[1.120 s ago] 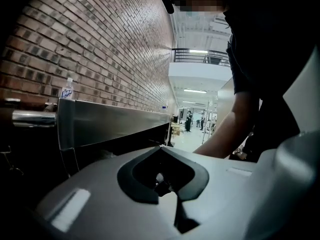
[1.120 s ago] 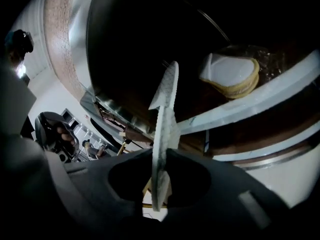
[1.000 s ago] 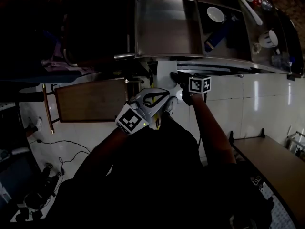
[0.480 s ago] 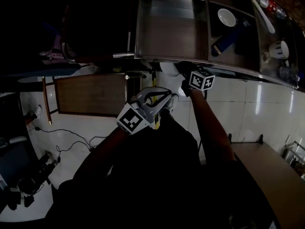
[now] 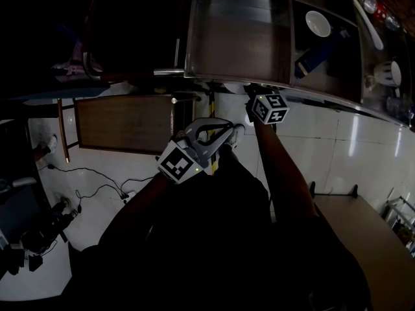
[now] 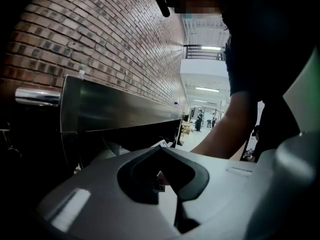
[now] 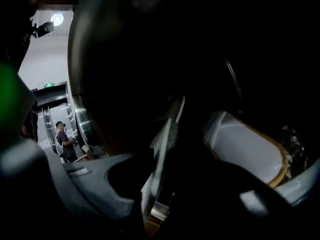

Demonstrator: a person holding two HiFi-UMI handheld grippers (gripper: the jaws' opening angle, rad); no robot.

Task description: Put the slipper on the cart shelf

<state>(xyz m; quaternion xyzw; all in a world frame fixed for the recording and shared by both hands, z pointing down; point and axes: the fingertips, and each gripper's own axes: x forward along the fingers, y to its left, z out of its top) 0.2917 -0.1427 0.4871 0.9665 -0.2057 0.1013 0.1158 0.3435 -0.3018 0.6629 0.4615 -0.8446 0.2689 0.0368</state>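
Finishing placement: reaching right gripper under cart top, jaws just easing open on slipper edge between them; letting go remaining. Idling left gripper, jaws together, empty.

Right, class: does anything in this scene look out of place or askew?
One thing: the white slipper stands on its edge, not flat, between the jaws of the right gripper, which have just been opening slightly. Nothing else stands out.
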